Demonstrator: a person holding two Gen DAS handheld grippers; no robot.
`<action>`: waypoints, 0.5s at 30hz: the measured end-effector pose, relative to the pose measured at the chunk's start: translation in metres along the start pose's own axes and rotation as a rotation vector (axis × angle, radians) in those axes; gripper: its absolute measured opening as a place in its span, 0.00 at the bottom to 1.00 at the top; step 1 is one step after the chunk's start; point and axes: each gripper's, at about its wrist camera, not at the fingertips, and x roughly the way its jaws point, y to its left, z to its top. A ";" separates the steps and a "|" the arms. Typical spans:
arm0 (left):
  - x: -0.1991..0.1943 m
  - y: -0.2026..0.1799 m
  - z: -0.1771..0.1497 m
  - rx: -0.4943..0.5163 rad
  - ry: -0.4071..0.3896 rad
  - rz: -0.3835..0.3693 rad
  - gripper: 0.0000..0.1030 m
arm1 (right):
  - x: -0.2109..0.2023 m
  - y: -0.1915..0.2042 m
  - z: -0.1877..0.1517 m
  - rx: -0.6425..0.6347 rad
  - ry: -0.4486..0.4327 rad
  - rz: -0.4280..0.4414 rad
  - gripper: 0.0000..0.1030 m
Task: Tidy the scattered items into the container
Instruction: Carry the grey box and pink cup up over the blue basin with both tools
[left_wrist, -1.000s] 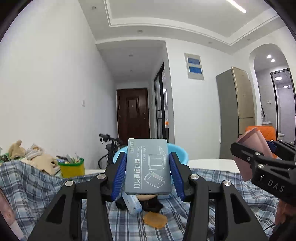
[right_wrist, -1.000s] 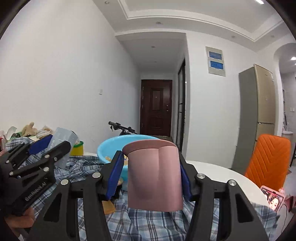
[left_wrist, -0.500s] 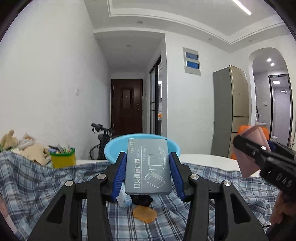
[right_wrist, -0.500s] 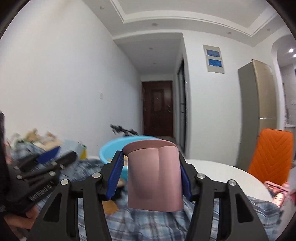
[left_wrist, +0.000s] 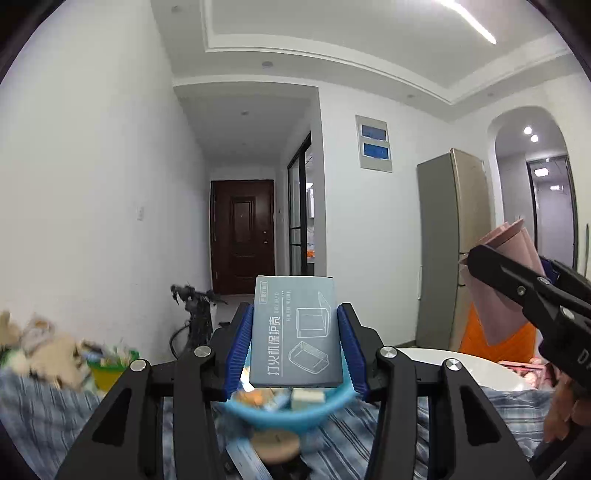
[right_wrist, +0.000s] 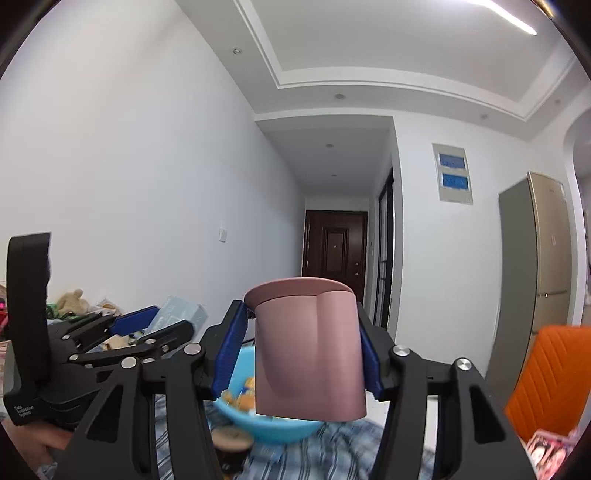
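The left tongs (left_wrist: 295, 349) are clenched on a flat grey cardboard box printed with line drawings (left_wrist: 294, 336), and the right tongs (right_wrist: 303, 352) grasp a dusty-pink folded sleeve with a rounded top (right_wrist: 308, 350). Compared with a second ago, both pairs have risen and moved forward, so the round light-blue plastic basin (left_wrist: 284, 415) now sits directly below and just beyond the grey box instead of behind it, and it lies under the pink sleeve too. Small orange and pale items already rest inside the basin. The basin stands on the counter's blue plaid cloth (left_wrist: 37, 413), with a round tan disc (left_wrist: 275, 445) just in front of it. Both loads look nearly placed for release into the basin.
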 end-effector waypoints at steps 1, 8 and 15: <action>0.012 0.002 0.009 0.007 -0.003 0.014 0.48 | 0.010 -0.001 0.004 0.002 0.004 0.002 0.53; 0.085 0.020 0.045 -0.011 -0.075 -0.008 0.48 | 0.104 -0.014 0.025 -0.017 0.069 -0.023 0.53; 0.168 0.035 0.062 -0.018 -0.089 0.027 0.48 | 0.191 -0.039 0.028 0.045 0.144 -0.079 0.53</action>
